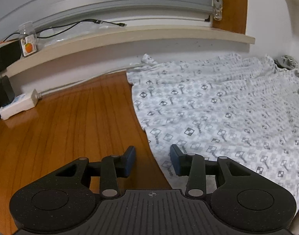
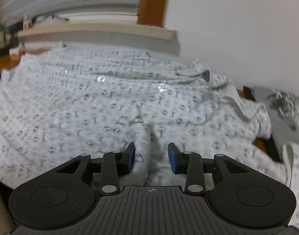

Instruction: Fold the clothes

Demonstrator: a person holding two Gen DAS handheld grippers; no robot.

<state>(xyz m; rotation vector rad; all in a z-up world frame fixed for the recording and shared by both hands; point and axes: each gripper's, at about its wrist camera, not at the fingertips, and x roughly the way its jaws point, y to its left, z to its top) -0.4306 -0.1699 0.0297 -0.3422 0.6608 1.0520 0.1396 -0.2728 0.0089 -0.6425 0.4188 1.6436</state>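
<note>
Left tongs: matte black speckled plastic, two round domed hubs, ribbed centre plate with small crosshair mark, silver rivets at linkage pivots, blue pads on fingers. Right tongs: identical build, same blue pads.

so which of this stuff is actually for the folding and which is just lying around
For the folding:
- patterned garment, spread on the wooden table
- left gripper, open at the garment's edge
- right gripper, open around a raised fold of the cloth

Just lying about:
- power strip
- small jar on the sill
- black cable on the sill
- blind cord weight
</note>
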